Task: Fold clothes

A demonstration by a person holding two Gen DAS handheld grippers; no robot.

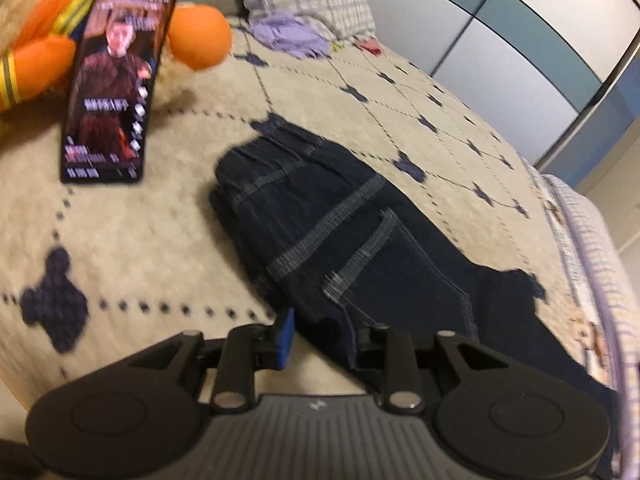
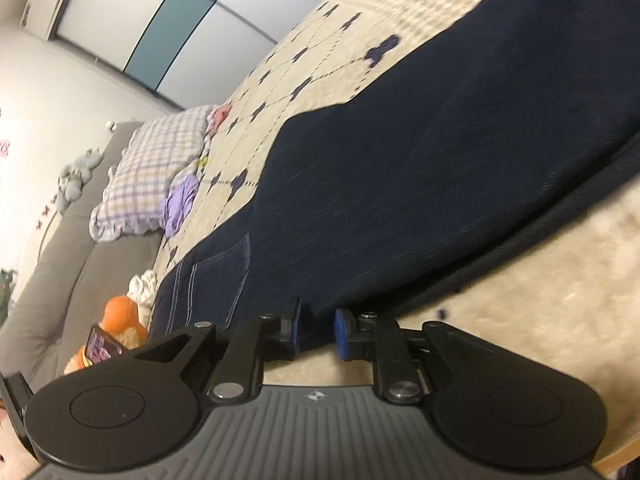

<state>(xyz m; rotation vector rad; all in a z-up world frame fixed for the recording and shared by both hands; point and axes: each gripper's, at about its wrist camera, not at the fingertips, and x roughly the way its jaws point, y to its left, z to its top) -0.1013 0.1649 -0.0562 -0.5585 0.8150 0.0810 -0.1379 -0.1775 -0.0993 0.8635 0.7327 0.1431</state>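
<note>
Two grippers sat at near edge of jeans on bed. Your left gripper gaped wide astride waist-end hem; right gripper part-open on leg edge. Long axis ran left-right between them.

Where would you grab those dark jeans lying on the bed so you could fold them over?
Probably at the near edge of the jeans, coming in low from the bed's side. The denim lies flat on the blanket, so only its thin rim offers anything to pinch. The left gripper and right gripper both sit open at that edge, apart.
</note>
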